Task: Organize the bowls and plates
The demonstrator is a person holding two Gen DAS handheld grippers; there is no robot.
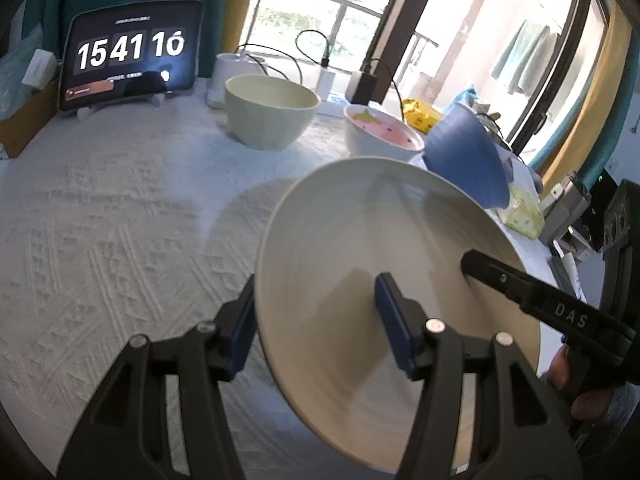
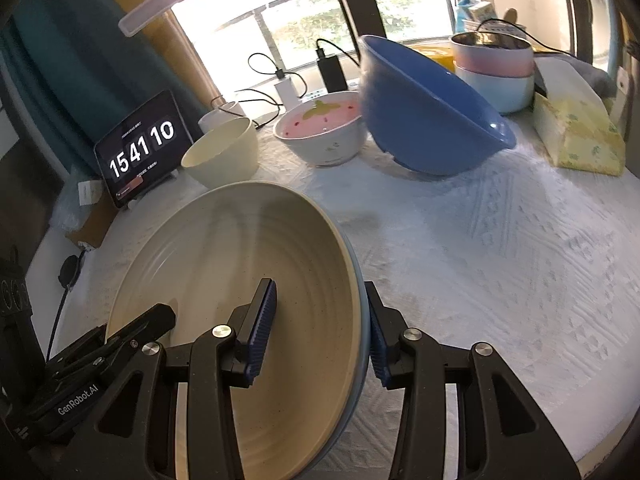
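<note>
A cream plate (image 1: 352,240) with ringed grooves is held tilted above the white tablecloth (image 1: 100,220), gripped from two sides. My left gripper (image 1: 320,328) is shut on its near rim, one pad outside and one on the inner face. From the right, the right gripper's finger (image 1: 500,280) reaches onto the plate. In the right wrist view my right gripper (image 2: 320,328) is shut on the cream plate (image 2: 248,264), and a pale blue edge shows under its rim. The left gripper's finger (image 2: 140,328) clamps the opposite rim.
Along the back stand a cream bowl (image 2: 224,156), a strawberry-pattern bowl (image 2: 320,128), a tilted blue bowl (image 2: 424,112) and stacked pink and pale blue bowls (image 2: 496,68). A tissue pack (image 2: 576,136) lies right; a tablet clock (image 2: 140,148), chargers and cables sit behind.
</note>
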